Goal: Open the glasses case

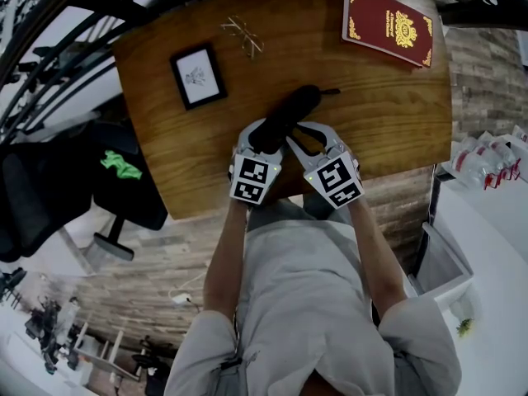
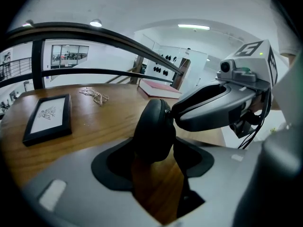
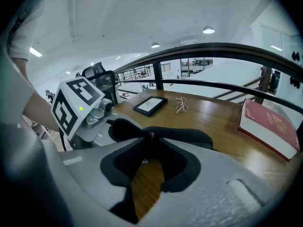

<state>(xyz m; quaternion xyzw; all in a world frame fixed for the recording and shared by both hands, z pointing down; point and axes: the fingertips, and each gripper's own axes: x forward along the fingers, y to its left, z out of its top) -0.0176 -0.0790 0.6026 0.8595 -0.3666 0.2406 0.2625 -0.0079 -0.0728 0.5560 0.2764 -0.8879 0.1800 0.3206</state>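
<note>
A black oblong glasses case (image 1: 290, 108) lies on the wooden table (image 1: 388, 122), slanting away from me. My left gripper (image 1: 262, 135) has the case's near rounded end (image 2: 154, 129) between its jaws, and the pads press on both sides of it. My right gripper (image 1: 295, 129) comes in from the right. Its tips are pinched together at a small tab on the case's long edge (image 3: 152, 135). From the left gripper view, the right gripper's finger (image 2: 208, 105) touches the case's upper rim. The case looks closed.
A black picture frame (image 1: 198, 76) and thin wire spectacles (image 1: 242, 35) lie at the table's far left. A red book (image 1: 388, 25) sits at the far right corner. A black office chair (image 1: 49, 188) stands left of the table, and a railing runs behind it.
</note>
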